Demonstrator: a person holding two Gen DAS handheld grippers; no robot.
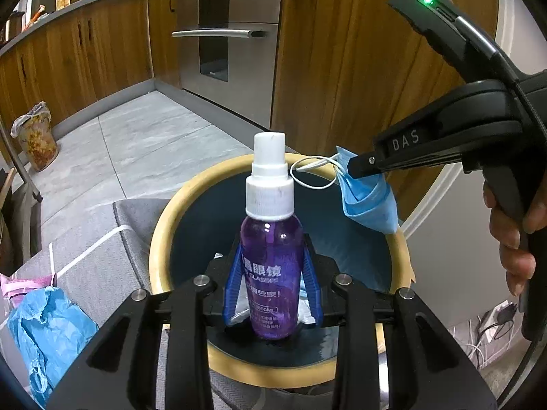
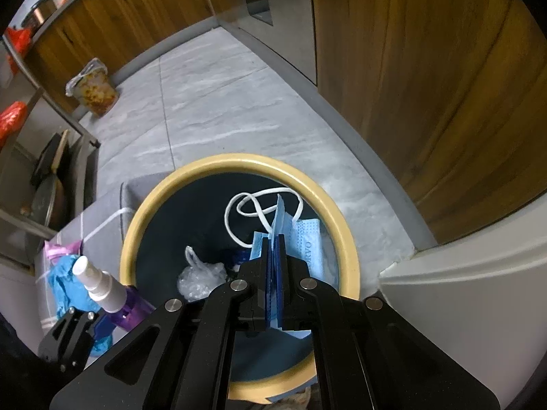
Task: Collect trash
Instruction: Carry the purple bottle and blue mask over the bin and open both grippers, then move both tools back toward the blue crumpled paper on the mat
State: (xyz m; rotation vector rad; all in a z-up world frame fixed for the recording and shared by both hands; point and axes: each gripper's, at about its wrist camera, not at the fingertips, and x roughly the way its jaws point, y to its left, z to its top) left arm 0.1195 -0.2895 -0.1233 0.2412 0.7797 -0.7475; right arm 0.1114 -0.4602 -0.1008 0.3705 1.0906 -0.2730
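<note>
My left gripper [image 1: 272, 273] is shut on a purple spray bottle [image 1: 271, 239] with a white cap, held upright over the dark bin with a tan rim [image 1: 164, 225]. My right gripper [image 2: 273, 242] is shut on a folded blue face mask [image 2: 304, 242] with white ear loops, hanging over the bin's [image 2: 136, 218] opening. In the left wrist view the right gripper [image 1: 355, 167] pinches the mask [image 1: 369, 205] above the bin's far right rim. In the right wrist view the bottle [image 2: 109, 294] shows at the lower left. A clear crumpled plastic bag [image 2: 198, 273] lies inside the bin.
A grey cushioned seat [image 1: 99, 259] left of the bin carries a crumpled blue bag [image 1: 48, 331] and a pink item [image 1: 20, 287]. A lined floral bin [image 1: 36, 136] stands by the wooden cabinets. A steel oven [image 1: 232, 34] is behind. Cables [image 1: 485, 331] lie at lower right.
</note>
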